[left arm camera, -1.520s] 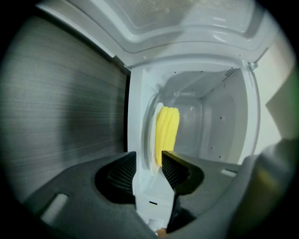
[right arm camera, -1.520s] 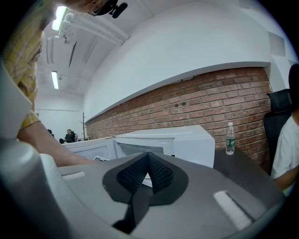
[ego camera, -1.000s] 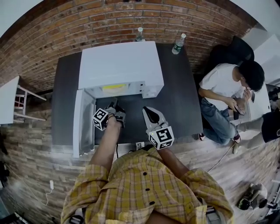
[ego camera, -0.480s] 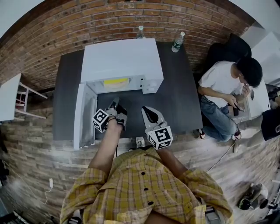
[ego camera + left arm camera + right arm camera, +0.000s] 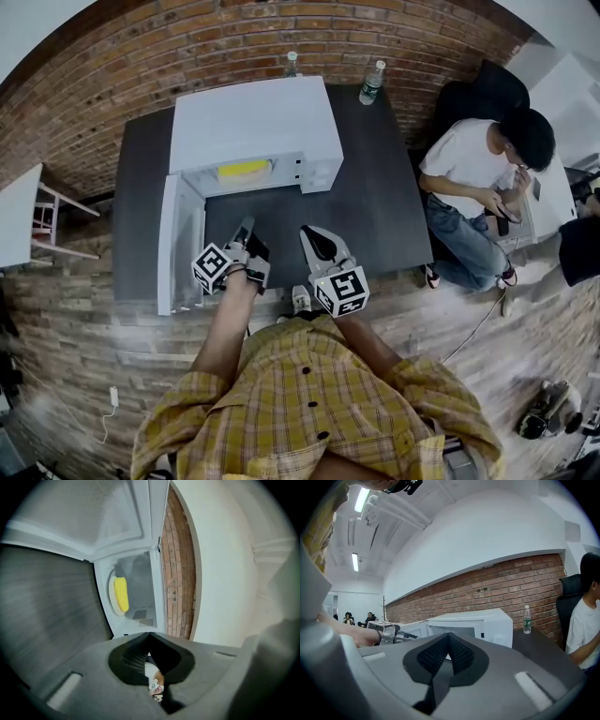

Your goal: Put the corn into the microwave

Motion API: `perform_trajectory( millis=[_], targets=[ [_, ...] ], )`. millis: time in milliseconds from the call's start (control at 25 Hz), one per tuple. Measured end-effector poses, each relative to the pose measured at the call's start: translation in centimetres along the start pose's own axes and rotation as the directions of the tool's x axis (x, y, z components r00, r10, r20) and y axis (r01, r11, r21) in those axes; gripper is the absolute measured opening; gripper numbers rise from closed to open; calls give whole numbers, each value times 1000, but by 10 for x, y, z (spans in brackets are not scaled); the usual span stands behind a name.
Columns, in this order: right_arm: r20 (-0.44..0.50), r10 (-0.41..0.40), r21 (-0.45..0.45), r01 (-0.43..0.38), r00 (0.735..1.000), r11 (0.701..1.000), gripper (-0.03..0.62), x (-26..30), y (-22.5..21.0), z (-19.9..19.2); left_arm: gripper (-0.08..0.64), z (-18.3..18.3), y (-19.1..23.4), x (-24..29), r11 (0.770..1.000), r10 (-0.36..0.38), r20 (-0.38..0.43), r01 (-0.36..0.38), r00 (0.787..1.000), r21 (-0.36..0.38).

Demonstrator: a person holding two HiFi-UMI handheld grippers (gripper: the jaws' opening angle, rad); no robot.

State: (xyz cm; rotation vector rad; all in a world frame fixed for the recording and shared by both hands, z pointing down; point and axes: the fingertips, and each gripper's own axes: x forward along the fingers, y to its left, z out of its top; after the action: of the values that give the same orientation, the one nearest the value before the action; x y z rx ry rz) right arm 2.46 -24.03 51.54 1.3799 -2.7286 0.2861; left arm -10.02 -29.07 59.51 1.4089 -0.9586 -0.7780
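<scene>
A yellow corn cob [image 5: 243, 170] [image 5: 121, 594] lies on the round plate inside the white microwave [image 5: 251, 127] [image 5: 472, 625], whose door [image 5: 179, 246] hangs open to the left. My left gripper [image 5: 245, 229] [image 5: 149, 634] hovers over the dark table in front of the opening, shut and empty, well back from the corn. My right gripper [image 5: 310, 235] [image 5: 448, 639] is beside it, to the right, also shut with nothing in it.
The microwave sits on a dark table [image 5: 375, 206] against a brick wall. Two water bottles [image 5: 372, 83] stand at the back edge. A seated person [image 5: 478, 187] in a white shirt is at the table's right. A white side table [image 5: 19, 211] is at far left.
My left gripper has drawn back from the microwave opening toward the table's near edge. The corn stays on the plate inside. The right gripper barely shifted.
</scene>
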Motion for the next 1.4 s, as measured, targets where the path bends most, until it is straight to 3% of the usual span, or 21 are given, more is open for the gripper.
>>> perform_trajectory(
  millis=[120, 360, 560, 760, 840, 920, 1080, 1320, 1400],
  targets=[
    [2, -2, 7, 2, 1000, 1000, 5, -4, 2, 0, -3, -9, 2, -9, 999, 17, -27, -16, 999, 32],
    [3, 5, 17, -5, 1000, 1000, 5, -7, 8, -2, -2, -23, -12, -26, 983, 18, -77, -3, 997, 184],
    [4, 2, 34, -2, 1000, 999, 5, -11, 10, -5, -2, -33, -31, -34, 944, 4, -100, 30, 995, 329],
    [12, -3, 66, 2, 1000, 998, 5, -14, 11, -3, -3, -45, -44, -40, 914, 0, -122, 49, 993, 402],
    [16, -9, 76, 8, 1000, 997, 5, -15, 10, -2, -3, -50, -47, -42, 890, 5, -133, 56, 991, 452],
    [17, -14, 79, 12, 1000, 997, 5, -16, 9, -2, -2, -53, -52, -45, 847, 13, -138, 62, 990, 528],
    [19, -14, 79, 12, 1000, 997, 5, -16, 10, -1, -3, -58, -67, -48, 739, 19, -153, 90, 988, 667],
    [29, -8, 73, 5, 1000, 997, 5, -17, 15, 1, -2, -65, -85, -54, 545, 41, -137, 93, 990, 834],
    [31, -6, 70, 4, 1000, 998, 5, -18, 16, 2, -3, -66, -88, -57, 499, 44, -125, 86, 991, 862]
  ],
)
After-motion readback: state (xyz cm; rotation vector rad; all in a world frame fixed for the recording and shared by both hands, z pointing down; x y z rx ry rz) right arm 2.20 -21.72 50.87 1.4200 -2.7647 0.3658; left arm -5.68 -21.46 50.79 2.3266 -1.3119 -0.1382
